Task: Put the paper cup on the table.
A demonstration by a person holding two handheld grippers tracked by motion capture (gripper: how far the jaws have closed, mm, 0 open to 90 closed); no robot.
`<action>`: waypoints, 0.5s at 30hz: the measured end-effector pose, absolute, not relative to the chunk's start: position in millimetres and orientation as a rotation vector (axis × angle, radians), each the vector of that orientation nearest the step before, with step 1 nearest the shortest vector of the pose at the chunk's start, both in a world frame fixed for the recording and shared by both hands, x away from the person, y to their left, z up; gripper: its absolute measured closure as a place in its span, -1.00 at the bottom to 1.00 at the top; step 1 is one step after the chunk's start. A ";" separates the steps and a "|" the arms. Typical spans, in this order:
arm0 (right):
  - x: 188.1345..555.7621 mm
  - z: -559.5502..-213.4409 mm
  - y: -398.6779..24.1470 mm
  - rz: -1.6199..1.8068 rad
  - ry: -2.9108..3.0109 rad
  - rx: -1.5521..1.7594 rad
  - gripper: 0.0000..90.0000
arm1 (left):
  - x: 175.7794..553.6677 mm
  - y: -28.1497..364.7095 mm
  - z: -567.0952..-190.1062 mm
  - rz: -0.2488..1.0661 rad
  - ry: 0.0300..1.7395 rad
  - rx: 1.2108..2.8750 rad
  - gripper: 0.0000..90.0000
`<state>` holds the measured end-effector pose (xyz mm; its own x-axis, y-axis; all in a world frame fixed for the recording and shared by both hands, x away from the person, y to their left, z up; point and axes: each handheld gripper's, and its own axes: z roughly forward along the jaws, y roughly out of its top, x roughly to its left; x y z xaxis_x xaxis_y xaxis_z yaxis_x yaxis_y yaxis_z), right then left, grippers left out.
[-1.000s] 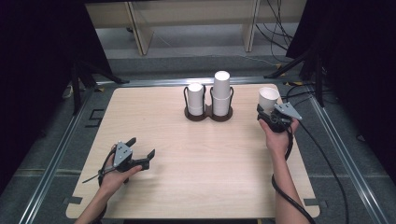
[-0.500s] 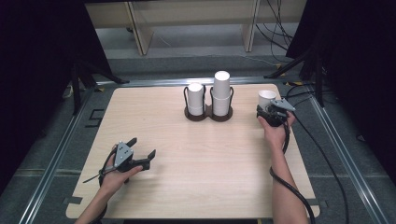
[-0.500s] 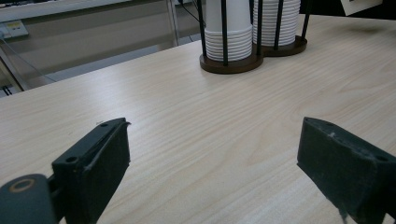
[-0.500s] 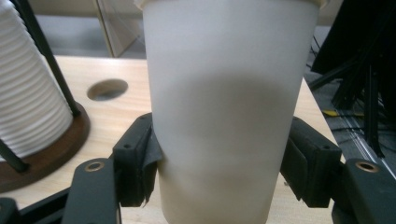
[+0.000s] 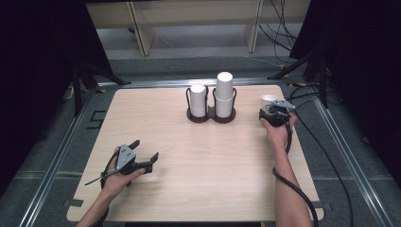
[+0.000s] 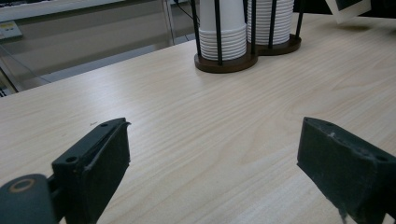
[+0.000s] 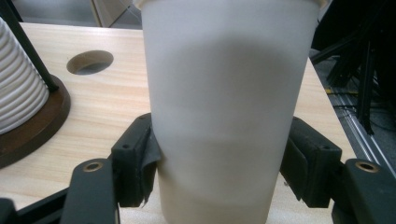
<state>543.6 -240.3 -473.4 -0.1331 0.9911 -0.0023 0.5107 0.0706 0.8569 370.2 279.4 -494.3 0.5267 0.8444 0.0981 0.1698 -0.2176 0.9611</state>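
I work in what looks like a lab or recording studio: my pale wooden desk (image 5: 198, 156) sits in a metal rail frame (image 5: 56, 156) on grey floor, black curtains (image 5: 42, 56) hang at both side edges, and loose black cables (image 5: 279, 23) trail behind its far edge.

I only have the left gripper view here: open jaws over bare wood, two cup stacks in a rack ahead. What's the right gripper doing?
Observer: The right gripper is shut on a single white cup, pads pressed on its lower sides.
Operator: Where is that cup on the table?
Observer: Near the table's right edge, right of the rack, upright, mouth up.
Operator: Are the two stacks the same height?
Observer: No. In the high view the right stack stands taller than the left stack.
Operator: And my gripper from above?
Observer: The left gripper sits low at the near left, jaws open, nothing between them.
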 end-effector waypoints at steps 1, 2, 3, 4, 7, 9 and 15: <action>543.6 -473.1 -240.2 0.978 1.728 1.504 -0.23 | 370.1 279.3 -494.3 0.791 0.860 1.703 -0.80; 543.6 -473.3 -240.1 0.979 1.726 1.508 -0.23 | 369.8 279.2 -494.4 0.793 0.861 1.704 -0.80; 543.8 -473.8 -240.2 0.975 1.724 1.512 -0.23 | 369.9 279.2 -494.5 0.788 0.859 1.706 -0.80; 543.6 -474.2 -239.9 0.975 1.727 1.515 -0.24 | 369.8 279.1 -494.6 0.792 0.858 1.706 -0.80; 545.1 -477.3 -239.8 0.944 1.702 1.509 -0.24 | 371.1 278.5 -495.4 0.794 0.846 1.693 -0.80; 543.9 -477.5 -238.4 0.929 1.701 1.537 -0.25 | 370.8 278.5 -495.1 0.792 0.847 1.697 -0.80; 544.4 -477.7 -238.6 0.950 1.720 1.532 -0.26 | 370.3 278.4 -494.7 0.792 0.846 1.707 -0.80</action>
